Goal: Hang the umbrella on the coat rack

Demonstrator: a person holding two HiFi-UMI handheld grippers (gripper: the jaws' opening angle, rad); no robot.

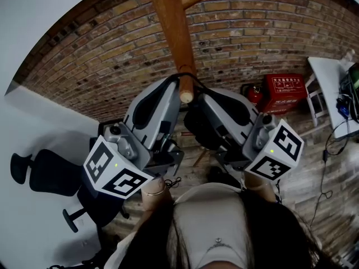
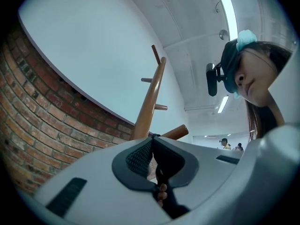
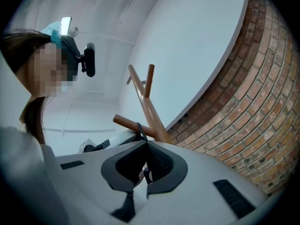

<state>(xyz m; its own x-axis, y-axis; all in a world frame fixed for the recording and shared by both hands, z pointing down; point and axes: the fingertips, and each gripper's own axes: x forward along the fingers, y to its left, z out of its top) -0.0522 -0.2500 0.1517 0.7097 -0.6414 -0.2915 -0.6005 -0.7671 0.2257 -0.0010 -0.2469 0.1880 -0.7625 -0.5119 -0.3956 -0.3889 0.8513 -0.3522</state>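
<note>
We hold the left gripper and the right gripper up at the coat rack. Each has its jaws drawn narrow, and each seems to pinch the thin black strap looped over a wooden peg. The umbrella shows as a dark bundle just under that peg, between the two grippers.

We judge the risk to lie in the letting go. The loop sits partway along a short peg, so a tug toward the free end, or one gripper opening early, could slide it off and drop the umbrella.

A brick wall stands behind the rack. An office chair is at lower left, a red fire box and a table at right, all well apart. Only the two gripper bodies crowd the peg.
</note>
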